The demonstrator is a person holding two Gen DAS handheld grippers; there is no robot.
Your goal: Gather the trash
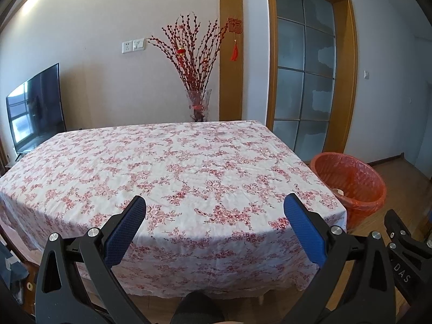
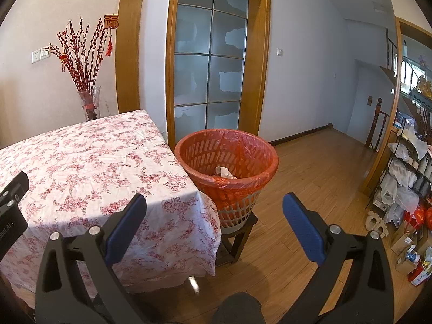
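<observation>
A table under a red-flowered white cloth (image 1: pixel 167 162) (image 2: pixel 81 167) fills the left wrist view. No loose trash shows on it. At its right corner a white basket lined with an orange bag (image 1: pixel 348 181) (image 2: pixel 229 167) stands on a small dark stool (image 2: pixel 237 240). Crumpled white paper (image 2: pixel 224 172) lies inside the basket. My left gripper (image 1: pixel 214 205) is open over the table's near edge, holding nothing. My right gripper (image 2: pixel 214 205) is open too, empty, hovering in front of the basket and the table corner.
A glass vase of red branches (image 1: pixel 198 105) stands behind the table by the wall. A TV (image 1: pixel 35 108) sits at the far left. A frosted glass door (image 2: pixel 210 62) is behind the basket. Shelves with bags and boxes (image 2: pixel 405 189) crowd the right over wooden floor (image 2: pixel 310 167).
</observation>
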